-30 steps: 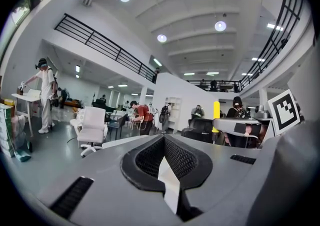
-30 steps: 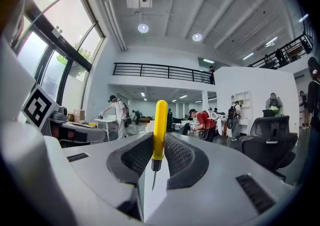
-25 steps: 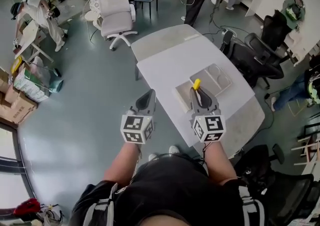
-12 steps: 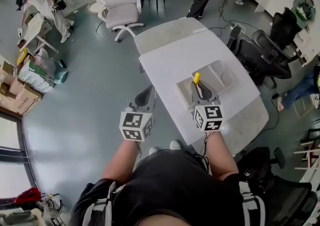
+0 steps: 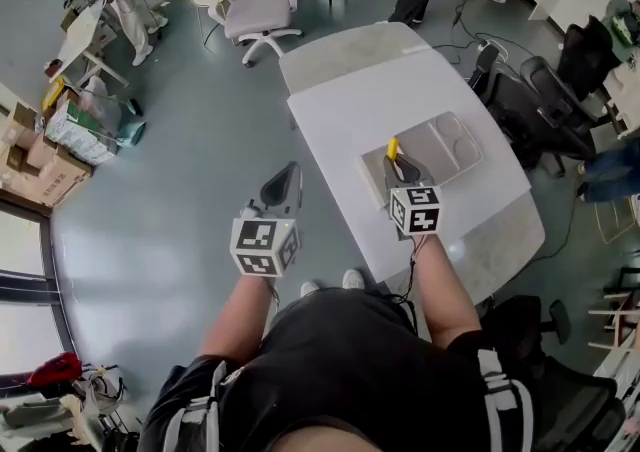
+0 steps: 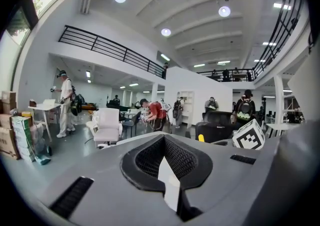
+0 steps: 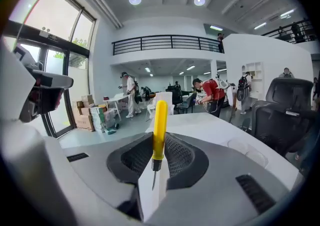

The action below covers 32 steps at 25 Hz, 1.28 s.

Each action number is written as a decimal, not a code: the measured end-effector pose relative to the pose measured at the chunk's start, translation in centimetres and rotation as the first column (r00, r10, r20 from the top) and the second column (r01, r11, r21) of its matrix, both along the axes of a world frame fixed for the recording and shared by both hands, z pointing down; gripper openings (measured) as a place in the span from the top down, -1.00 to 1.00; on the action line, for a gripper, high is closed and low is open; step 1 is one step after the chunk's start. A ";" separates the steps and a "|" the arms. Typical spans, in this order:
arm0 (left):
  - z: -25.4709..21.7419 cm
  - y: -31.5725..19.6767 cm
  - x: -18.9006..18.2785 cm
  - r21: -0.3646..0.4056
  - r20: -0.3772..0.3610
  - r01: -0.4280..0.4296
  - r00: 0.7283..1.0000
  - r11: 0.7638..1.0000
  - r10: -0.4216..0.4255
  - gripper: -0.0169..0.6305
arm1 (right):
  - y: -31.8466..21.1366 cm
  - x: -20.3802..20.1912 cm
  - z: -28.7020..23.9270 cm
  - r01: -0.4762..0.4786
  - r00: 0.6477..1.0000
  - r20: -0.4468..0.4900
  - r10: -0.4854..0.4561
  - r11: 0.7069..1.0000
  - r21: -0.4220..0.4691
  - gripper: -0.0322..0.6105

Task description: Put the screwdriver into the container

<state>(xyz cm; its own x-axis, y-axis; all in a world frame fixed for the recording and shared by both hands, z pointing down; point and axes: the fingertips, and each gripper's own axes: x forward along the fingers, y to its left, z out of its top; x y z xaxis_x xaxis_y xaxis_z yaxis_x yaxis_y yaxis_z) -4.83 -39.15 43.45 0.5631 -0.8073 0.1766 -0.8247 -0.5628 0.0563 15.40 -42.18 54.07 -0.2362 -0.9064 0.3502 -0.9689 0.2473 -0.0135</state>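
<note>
I read the right gripper (image 7: 151, 182) jaws clamped on the screwdriver (image 7: 160, 125) at its shaft end, yellow handle sticking out past the tips. It hangs over the white table (image 5: 365, 100), just near of the clear container (image 5: 455, 145). Left gripper (image 6: 169, 190) jaws are together on nothing, over the floor (image 5: 180, 170) left of the table.

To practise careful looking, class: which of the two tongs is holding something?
The right tongs, shut on the yellow-handled screwdriver; the left tongs hold nothing.
</note>
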 end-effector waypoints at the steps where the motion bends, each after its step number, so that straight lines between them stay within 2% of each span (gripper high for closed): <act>1: 0.1 0.0 -0.2 -0.002 0.002 0.008 1.000 1.000 -0.008 0.91 | -0.3 0.1 1.0 0.004 1.000 0.000 -0.004 1.000 -0.025 0.69; 7: 0.3 -0.2 -1.3 -0.004 0.023 0.050 0.998 0.999 -0.050 0.91 | -1.9 0.7 6.3 0.022 1.000 0.006 -0.022 0.987 -0.158 0.69; 14: 0.3 0.2 -2.3 -0.010 0.032 0.093 0.995 0.996 -0.093 0.91 | -3.0 1.5 11.4 0.041 0.998 -0.030 -0.052 0.955 -0.293 0.69; 21: 0.5 0.1 -3.3 -0.014 0.040 0.137 0.990 0.990 -0.136 0.91 | -3.9 1.6 14.6 0.057 0.996 -0.045 -0.080 0.923 -0.382 0.69; 32: 0.2 0.2 -5.2 -0.005 0.037 0.210 0.977 0.978 -0.210 0.91 | -4.5 0.6 18.1 0.112 0.984 -0.062 -0.167 0.851 -0.513 0.69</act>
